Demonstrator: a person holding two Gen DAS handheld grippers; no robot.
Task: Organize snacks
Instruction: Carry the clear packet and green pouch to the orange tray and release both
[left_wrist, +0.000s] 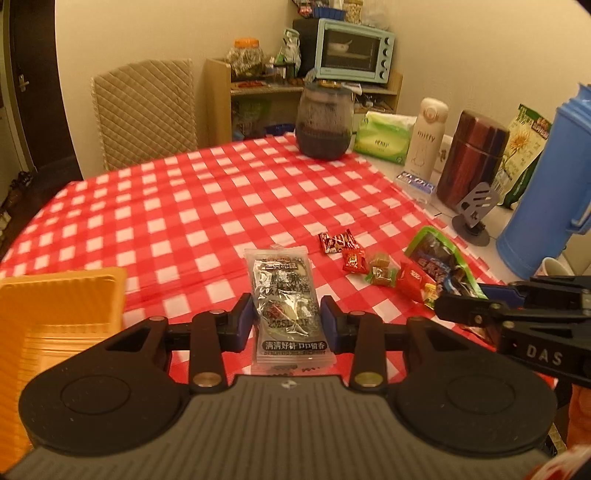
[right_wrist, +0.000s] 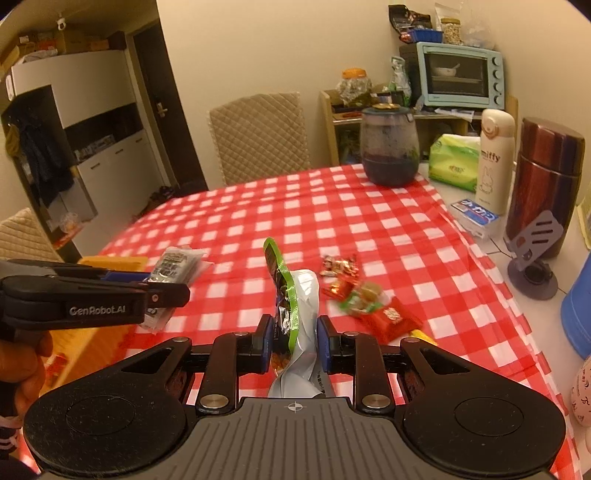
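Observation:
My left gripper is shut on a clear snack packet with Chinese print, held flat just above the red checked tablecloth. An orange tray sits to its left. My right gripper is shut on a green-edged silver snack bag, held upright; the bag also shows in the left wrist view. Several small wrapped candies lie on the cloth right of the bag, also in the left wrist view. The left gripper and its packet appear at the left of the right wrist view.
At the table's right edge stand a dark jar, tissue pack, white Miffy bottle, dark red flask, grey phone stand and blue thermos. A padded chair stands behind the table.

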